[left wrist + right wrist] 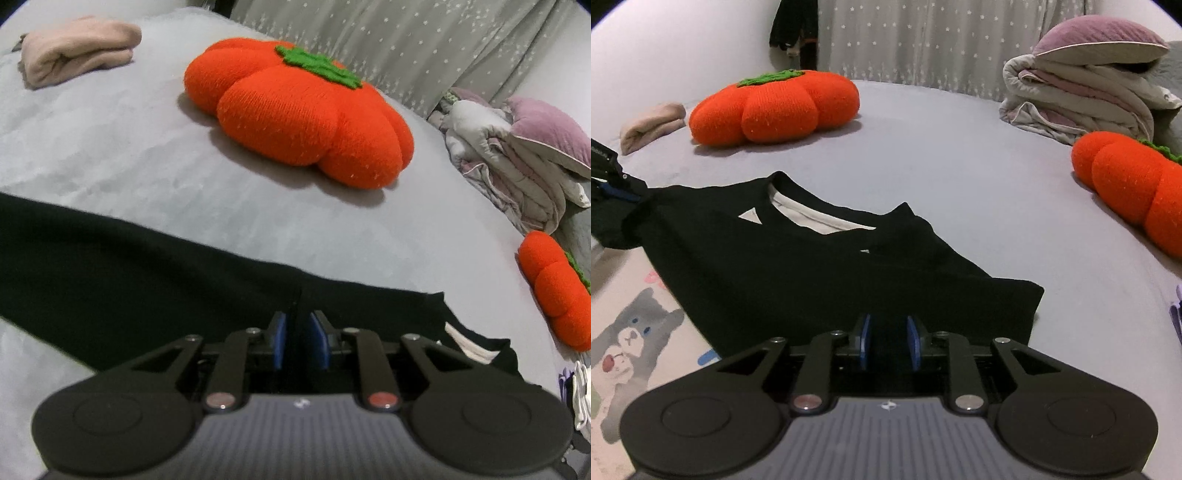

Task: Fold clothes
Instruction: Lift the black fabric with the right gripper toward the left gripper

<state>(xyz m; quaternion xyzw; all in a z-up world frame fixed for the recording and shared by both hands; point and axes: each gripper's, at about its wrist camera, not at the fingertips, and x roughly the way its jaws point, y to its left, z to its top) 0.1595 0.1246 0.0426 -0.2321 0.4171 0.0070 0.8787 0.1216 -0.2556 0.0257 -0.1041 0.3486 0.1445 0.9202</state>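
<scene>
Your black cloth top (798, 266) looks matt and smooth, with a paler fabric lining at its neck. The orange pumpkin-shaped cushion (295, 118) at twelve o'clock is coarse knit, its green top rougher. The grey bed sheet (110, 147) looks soft and faintly fuzzy. Your left gripper (297, 339) is matt black plastic with blue pads (280, 341) and shiny metal pivot pins.

Bare bed (960, 177) lay open between the black shirt (798, 266) and the big pumpkin cushion (775, 107). A second cushion (1134, 184) and piled bedding (1082, 96) blocked the right; a folded pink cloth (650, 123) sat far left.
</scene>
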